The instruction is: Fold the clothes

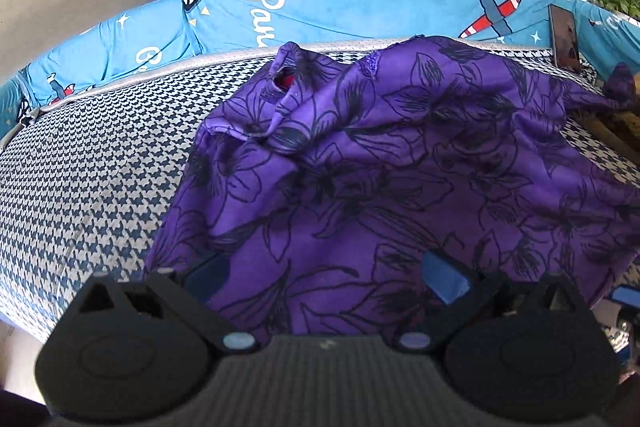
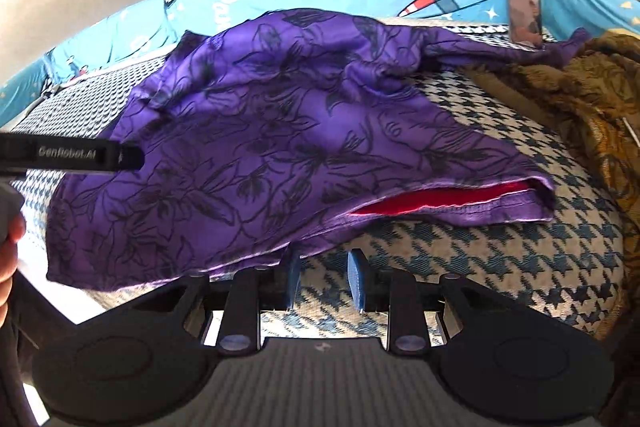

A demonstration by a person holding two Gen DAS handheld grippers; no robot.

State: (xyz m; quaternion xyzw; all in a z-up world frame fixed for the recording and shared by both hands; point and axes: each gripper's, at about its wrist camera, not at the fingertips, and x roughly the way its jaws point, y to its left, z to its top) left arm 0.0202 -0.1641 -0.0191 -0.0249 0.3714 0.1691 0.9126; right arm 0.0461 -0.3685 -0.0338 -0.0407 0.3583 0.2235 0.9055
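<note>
Purple garment on houndstooth cushion, rumpled.

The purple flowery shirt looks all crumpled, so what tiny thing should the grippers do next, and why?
Probably nudge the right hand-held gripper forward and close it on the near hem of the purple shirt. Its jaws stand apart with only checked cover between them, right at the hem, and the cloth lies bunched. The left hand-held gripper also looks open over the fabric, so nothing seems gripped yet.
</note>
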